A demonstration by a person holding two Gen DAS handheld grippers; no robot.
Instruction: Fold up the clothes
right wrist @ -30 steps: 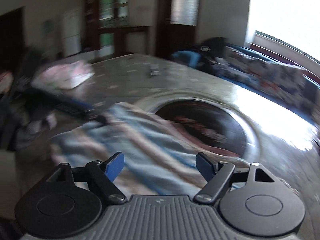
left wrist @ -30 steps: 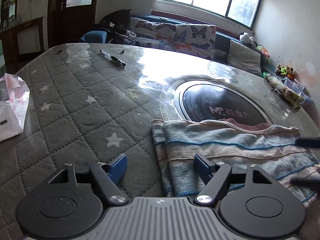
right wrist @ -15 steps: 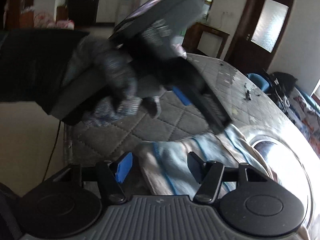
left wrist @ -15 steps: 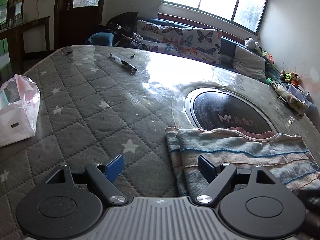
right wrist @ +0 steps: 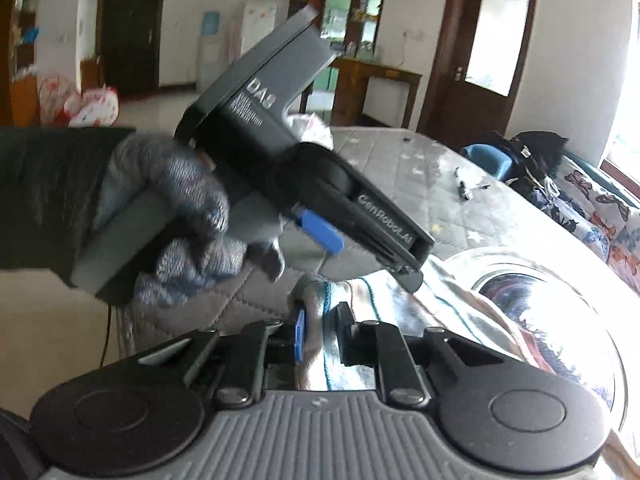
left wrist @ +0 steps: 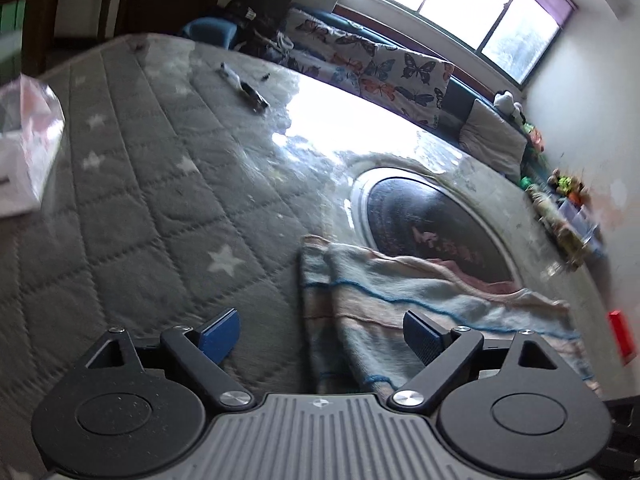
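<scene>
Closing right hand-held gripper (right wrist: pixel 319 334) on striped cloth (right wrist: pixel 316 320) | left hand-held gripper (left wrist: pixel 320 334) spreading, empty

Home living room. Large surface under a grey quilted star-print cover (left wrist: pixel 132 216), round black glass inset (left wrist: pixel 432 228). Long blue sofa with butterfly-print cushions (left wrist: pixel 372 68) below a wide bright window (left wrist: pixel 460 4). Dark wooden doors with frosted glass panes (right wrist: pixel 492 40), wooden display cabinet (right wrist: pixel 352 12), soft toys (left wrist: pixel 508 102) in the corner.
</scene>
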